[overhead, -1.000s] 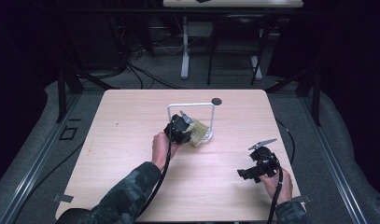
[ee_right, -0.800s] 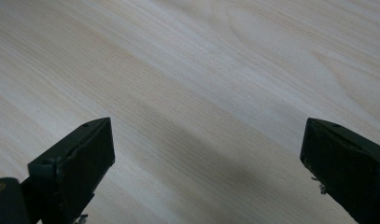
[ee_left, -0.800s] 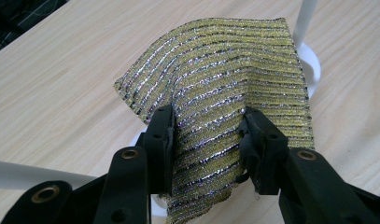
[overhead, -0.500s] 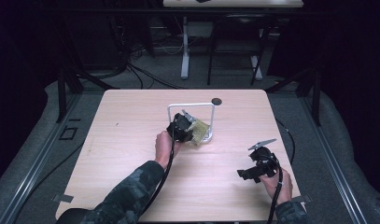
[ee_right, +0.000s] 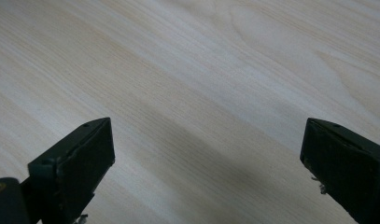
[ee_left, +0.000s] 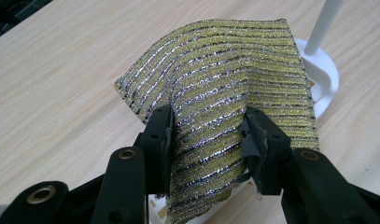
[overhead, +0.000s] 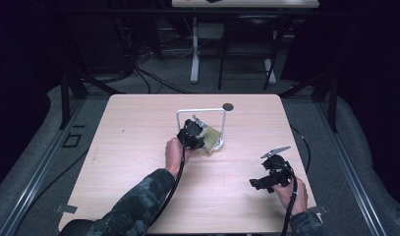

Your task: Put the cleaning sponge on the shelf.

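Note:
A gold and silver striped cloth (ee_left: 225, 79) hangs bunched between the jaws of my left gripper (ee_left: 208, 121), which is shut on it and holds it off the table. In the high view this gripper (overhead: 198, 135) and the cloth (overhead: 211, 134) are at the table's middle, right in front of a white wire stand (overhead: 202, 112). The stand's round base (ee_left: 325, 77) lies just behind the cloth. My right gripper (overhead: 255, 184) rests near the front right of the table, open, with nothing but bare wood between its fingers (ee_right: 75, 163).
A small black round disc (overhead: 228, 106) lies on the wooden table (overhead: 133, 142) behind the stand. Dark floor, cables and another table's legs lie beyond the far edge.
My left gripper has shifted a little toward the stand with the cloth. The right gripper has not moved.

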`<state>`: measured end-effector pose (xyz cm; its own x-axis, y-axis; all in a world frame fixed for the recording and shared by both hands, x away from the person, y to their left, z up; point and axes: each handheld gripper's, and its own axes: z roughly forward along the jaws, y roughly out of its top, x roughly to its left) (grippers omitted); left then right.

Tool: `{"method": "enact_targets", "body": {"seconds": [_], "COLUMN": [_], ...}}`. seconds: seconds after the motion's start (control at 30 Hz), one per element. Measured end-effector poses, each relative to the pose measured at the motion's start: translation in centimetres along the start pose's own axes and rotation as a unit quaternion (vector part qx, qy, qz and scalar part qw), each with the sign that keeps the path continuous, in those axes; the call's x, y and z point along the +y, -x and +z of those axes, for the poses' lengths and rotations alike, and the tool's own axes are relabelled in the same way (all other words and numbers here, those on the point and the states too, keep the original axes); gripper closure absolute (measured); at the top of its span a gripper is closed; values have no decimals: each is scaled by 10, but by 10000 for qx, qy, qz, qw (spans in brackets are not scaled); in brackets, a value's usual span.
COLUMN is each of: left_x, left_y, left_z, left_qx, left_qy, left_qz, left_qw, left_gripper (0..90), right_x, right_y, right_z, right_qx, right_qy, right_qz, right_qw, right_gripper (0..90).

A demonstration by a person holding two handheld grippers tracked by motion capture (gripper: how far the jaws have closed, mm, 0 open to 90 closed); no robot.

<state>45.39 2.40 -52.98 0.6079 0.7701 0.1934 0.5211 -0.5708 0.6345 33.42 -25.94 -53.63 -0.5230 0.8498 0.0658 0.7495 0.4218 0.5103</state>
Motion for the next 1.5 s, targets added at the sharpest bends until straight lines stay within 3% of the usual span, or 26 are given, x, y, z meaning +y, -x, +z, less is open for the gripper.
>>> {"method": "enact_targets", "body": {"seconds": [0.33, 0.67, 1.0, 1.23, 1.5], "left_x": [0, 1, 1, 4, 4], "left_y": [1, 5, 6, 7, 6], "left_z": [6, 7, 4, -8, -36], "left_qx": [-14, 125, -12, -240, -402], "left_qy": [-115, -201, -198, -128, 32], "left_qz": [21, 131, 119, 208, 435], "left_qw": [9999, 9996, 9997, 9994, 9982], "left_gripper": [524, 450, 341, 241, 177], "right_x": [0, 0, 0, 0, 0], "right_y": [0, -1, -1, -1, 0], "right_z": [0, 0, 0, 0, -1], "right_qx": [1, 7, 11, 3, -37], "right_qy": [0, -34, -31, -29, -9], "right_qz": [-3, 2, -5, -4, -32], "right_qw": [10000, 10000, 10000, 10000, 10000], "right_gripper": [24, 24, 24, 24, 24]}}
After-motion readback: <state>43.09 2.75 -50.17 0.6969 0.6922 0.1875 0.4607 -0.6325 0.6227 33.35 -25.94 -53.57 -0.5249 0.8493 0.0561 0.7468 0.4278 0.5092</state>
